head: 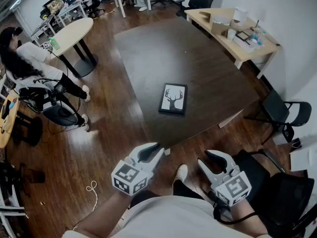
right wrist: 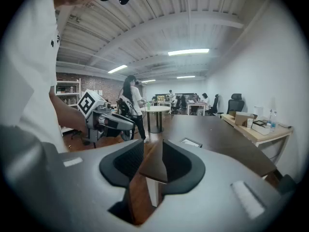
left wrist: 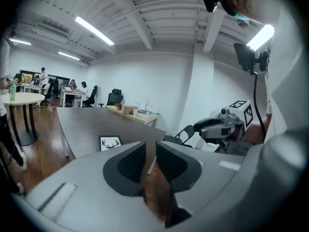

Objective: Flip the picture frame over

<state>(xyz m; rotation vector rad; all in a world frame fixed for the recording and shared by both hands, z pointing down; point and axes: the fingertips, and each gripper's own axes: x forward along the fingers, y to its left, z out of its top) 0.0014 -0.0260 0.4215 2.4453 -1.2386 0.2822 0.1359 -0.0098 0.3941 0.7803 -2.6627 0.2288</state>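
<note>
Left gripper (head: 159,148), jaws pressed together, and right gripper (head: 204,157), jaws slightly parted and empty, hover short of the dark brown wooden table's (head: 148,48) near edge. The black rectangular deer-print picture frame (head: 173,99) lies flat on the table's near half, print up.

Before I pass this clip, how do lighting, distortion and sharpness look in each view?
Head view: even light, picture frame crisp, table edges slightly bowed. Left gripper view: heavy fisheye, black corners, ceiling lamp blown out. Right gripper view: same fisheye, milder lamp glare.
</note>
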